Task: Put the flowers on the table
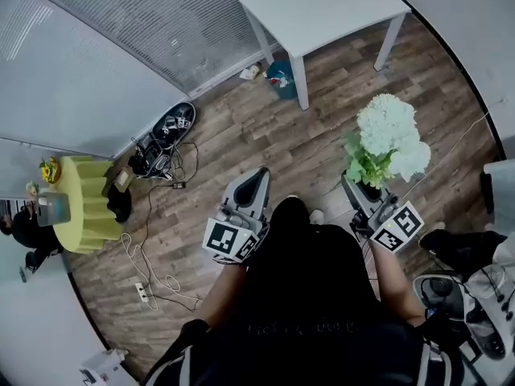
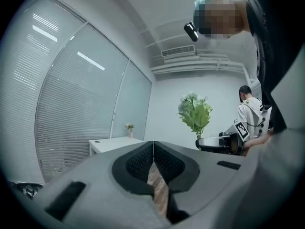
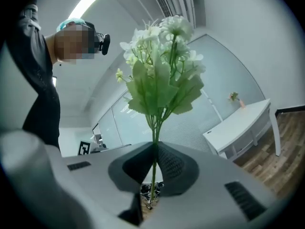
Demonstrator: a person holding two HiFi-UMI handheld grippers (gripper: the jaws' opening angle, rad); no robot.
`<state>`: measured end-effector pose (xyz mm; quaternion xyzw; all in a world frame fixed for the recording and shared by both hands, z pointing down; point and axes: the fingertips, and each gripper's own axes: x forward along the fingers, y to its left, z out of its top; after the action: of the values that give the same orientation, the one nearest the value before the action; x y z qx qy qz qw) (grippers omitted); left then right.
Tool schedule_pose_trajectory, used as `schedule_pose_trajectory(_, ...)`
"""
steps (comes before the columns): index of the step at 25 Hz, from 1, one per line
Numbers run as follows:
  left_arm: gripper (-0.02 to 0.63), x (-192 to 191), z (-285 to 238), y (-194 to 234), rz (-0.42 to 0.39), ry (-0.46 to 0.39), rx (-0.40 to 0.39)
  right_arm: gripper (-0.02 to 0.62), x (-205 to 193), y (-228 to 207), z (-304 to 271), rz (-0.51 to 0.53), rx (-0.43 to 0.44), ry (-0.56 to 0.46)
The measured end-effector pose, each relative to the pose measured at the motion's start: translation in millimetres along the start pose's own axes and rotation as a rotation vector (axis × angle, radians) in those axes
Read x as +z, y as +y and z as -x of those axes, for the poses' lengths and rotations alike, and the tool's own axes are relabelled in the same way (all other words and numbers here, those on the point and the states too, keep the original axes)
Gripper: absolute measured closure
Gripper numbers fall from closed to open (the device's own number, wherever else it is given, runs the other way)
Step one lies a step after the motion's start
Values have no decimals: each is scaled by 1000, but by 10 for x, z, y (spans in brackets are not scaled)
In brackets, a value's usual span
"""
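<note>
while the right gripper (image 3: 155, 151) clamps the stems of the flowers (image 1: 389, 137), holding them upright over the floor (image 1: 265, 131) just short of the table (image 1: 322, 6), the left gripper (image 2: 153, 151) has its jaws together on nothing, farther from the table

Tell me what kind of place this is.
Likely an office or lab room: glass partition walls with horizontal blinds, a plain white rectangular table, brown wood-plank flooring and a white air-conditioning grille near the ceiling.
</note>
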<state>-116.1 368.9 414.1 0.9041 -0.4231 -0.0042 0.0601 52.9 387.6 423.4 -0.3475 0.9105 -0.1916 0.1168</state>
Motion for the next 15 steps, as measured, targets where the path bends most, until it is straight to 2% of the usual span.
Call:
schedule_pose_trajectory(4, 586, -76, -126, -17, -12, 21, -2, 555, -14, -136, 28, -23, -7, 16)
schedule_pose_trajectory(8, 586, -76, -278, -10, -2, 8, -6, 557, 7, -279, 55, -21, -10, 19)
schedule_pose_trajectory(15, 586, -67, -645, 215, 13, 17, 0, 557, 132, -625, -139, -35, -26, 19)
